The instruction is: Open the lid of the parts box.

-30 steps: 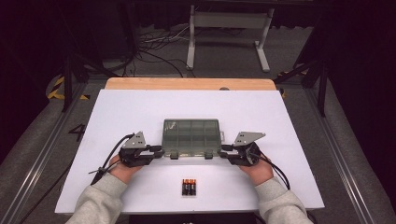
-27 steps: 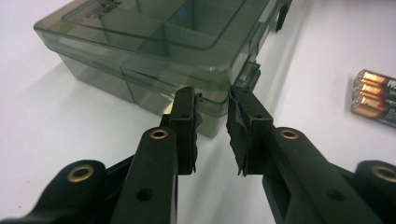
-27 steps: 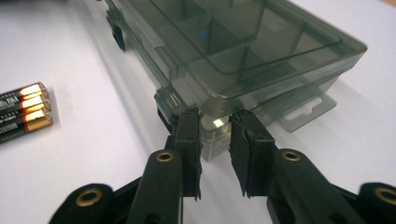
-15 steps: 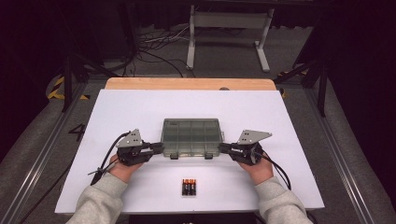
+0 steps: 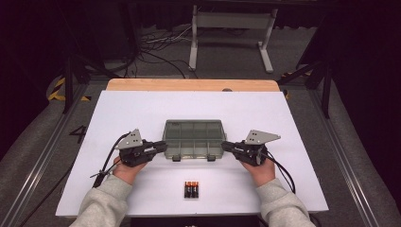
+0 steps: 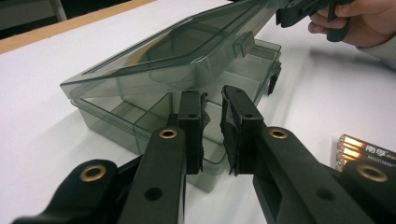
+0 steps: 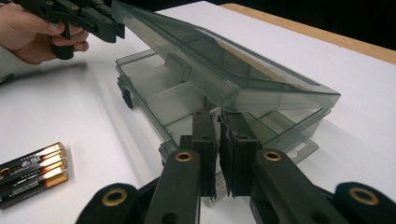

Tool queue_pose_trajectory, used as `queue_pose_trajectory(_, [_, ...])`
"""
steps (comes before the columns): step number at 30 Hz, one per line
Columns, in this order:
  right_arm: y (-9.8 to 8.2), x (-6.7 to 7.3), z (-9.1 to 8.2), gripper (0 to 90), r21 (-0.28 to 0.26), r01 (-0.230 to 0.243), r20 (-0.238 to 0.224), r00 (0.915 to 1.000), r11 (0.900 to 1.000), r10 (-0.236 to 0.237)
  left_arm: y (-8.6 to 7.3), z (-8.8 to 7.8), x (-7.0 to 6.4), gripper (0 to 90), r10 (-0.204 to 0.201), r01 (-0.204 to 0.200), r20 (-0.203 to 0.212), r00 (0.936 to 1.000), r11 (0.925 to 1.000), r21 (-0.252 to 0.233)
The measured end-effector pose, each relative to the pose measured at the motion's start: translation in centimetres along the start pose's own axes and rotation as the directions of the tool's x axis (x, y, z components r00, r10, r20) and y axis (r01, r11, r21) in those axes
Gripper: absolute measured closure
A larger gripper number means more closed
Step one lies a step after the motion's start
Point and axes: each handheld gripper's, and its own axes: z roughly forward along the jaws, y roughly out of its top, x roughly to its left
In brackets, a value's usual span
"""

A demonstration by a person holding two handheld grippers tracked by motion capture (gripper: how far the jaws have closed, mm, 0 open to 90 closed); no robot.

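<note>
Both pairs of fingers have just been closing: my left gripper [image 5: 163, 146] and right gripper [image 5: 225, 145] each pinch a corner of the smoky box's [image 5: 194, 137] raised lid; batteries [image 5: 191, 189] lie at six o'clock.

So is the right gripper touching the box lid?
Touching. In the right gripper view, the right gripper has its jaws closed on the front edge of the lid, which is lifted off the box.
</note>
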Motion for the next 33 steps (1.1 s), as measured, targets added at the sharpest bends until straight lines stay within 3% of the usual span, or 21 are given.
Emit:
queue_pose_trajectory(2, [0.0,0.0,0.0,81.9,0.006,0.002,0.002,1.0,1.0,-0.002,0.0,0.0,0.0,77.8,0.0,0.0,-0.003,1.0,1.0,-0.003])
queue_pose_trajectory(4, [0.0,0.1,0.1,73.6,0.019,0.007,0.018,0.9998,1.0,-0.007,0.0,0.0,0.0,77.8,-0.006,0.006,-0.002,1.0,0.9999,-0.009])
queue_pose_trajectory(7, [0.1,0.1,0.5,45.0,0.051,0.022,0.064,0.9976,0.998,-0.025,0.0,0.0,0.1,77.8,-0.009,0.008,-0.004,1.0,0.9998,-0.018])
queue_pose_trajectory(8, [0.1,0.1,0.5,45.0,0.051,0.022,0.064,0.9976,0.998,-0.025,0.0,0.0,0.1,77.8,-0.009,0.008,-0.004,1.0,0.9998,-0.018])
queue_pose_trajectory(10, [0.4,0.1,0.9,35.5,0.073,0.033,0.113,0.9928,0.997,-0.042,0.0,0.0,0.1,77.8,-0.013,0.013,-0.005,0.9999,0.9998,-0.016])
queue_pose_trajectory(13, [1.5,0.1,1.2,34.2,0.075,0.08,0.148,0.9849,0.994,-0.09,0.0,0.1,0.1,77.3,-0.008,0.008,-0.005,1.0,0.9999,-0.013])
queue_pose_trajectory(16, [2.2,0.1,1.2,35.3,0.076,0.092,0.16,0.9817,0.993,-0.103,0.0,0.0,0.0,73.2,-0.01,0.01,-0.008,0.9999,1.0,-0.002])
queue_pose_trajectory(21, [3.3,-0.5,1.2,35.6,0.058,0.078,0.159,0.9834,0.995,-0.086,0.1,0.2,-0.9,69.1,0.041,-0.043,0.033,0.9986,0.9983,0.039])
queue_pose_trajectory(24, [3.7,-0.7,1.2,36.1,0.049,0.077,0.158,0.9839,0.996,-0.084,0.1,0.7,-1.7,67.0,0.094,-0.099,0.062,0.9936,0.9925,0.073])
queue_pose_trajectory(26, [3.9,-0.8,1.3,36.5,0.044,0.071,0.156,0.9847,0.997,-0.077,0.1,1.2,-2.2,66.4,0.149,-0.155,0.068,0.9865,0.982,0.108])
queue_pose_trajectory(27, [4.0,-0.9,1.3,36.7,0.04,0.065,0.153,0.9857,0.997,-0.071,0.1,1.2,-2.2,66.4,0.149,-0.155,0.068,0.9865,0.982,0.108])
queue_pose_trajectory(28, [4.0,-1.0,1.3,36.7,0.039,0.064,0.152,0.986,0.997,-0.069,0.0,1.5,-2.4,66.4,0.183,-0.189,0.055,0.9815,0.9728,0.134])
queue_pose_trajectory(33, [4.5,-1.2,1.5,36.9,0.048,0.06,0.143,0.9875,0.997,-0.066,-0.2,1.8,-2.0,66.7,0.182,-0.182,0.016,0.9832,0.966,0.184])
